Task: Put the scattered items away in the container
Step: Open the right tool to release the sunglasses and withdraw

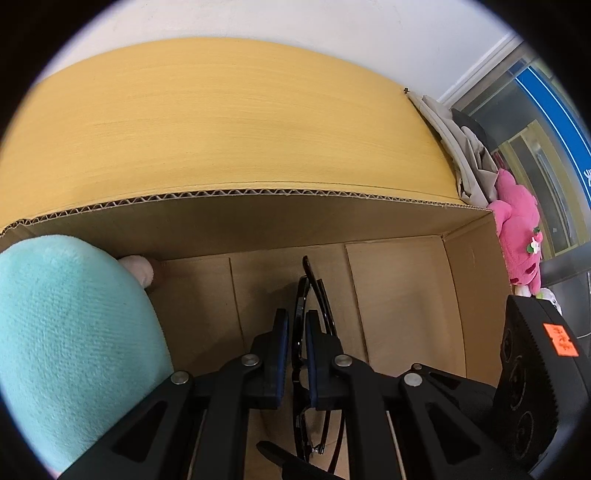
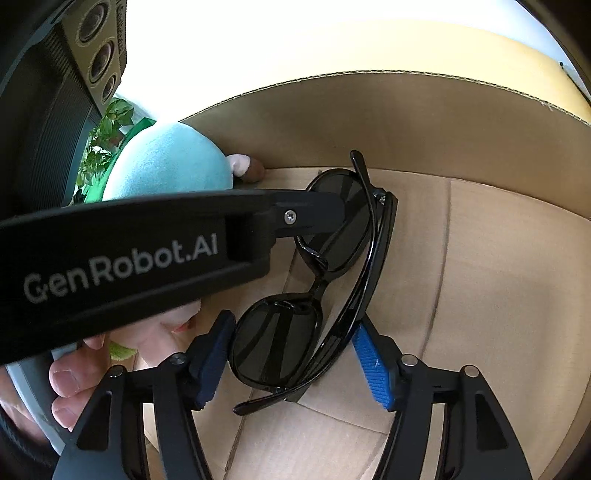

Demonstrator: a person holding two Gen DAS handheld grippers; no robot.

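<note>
Black sunglasses (image 2: 314, 280) hang inside the cardboard box (image 1: 406, 295), pinched at the frame by the left gripper (image 1: 297, 325), while the right gripper (image 2: 295, 354) stands spread around them, beside a turquoise plush toy (image 1: 74, 332).

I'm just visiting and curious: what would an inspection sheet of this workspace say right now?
Surface: yellow wooden tabletop behind the box.
Job's things: black sunglasses held over the cardboard box; turquoise plush toy inside the box.
Clutter: pink plush toy and crumpled paper outside the box.
Grippers: left gripper shut on the sunglasses; right gripper open around them.
Cables: nothing seen.
Surroundings: white wall, potted plant, glass door.
</note>
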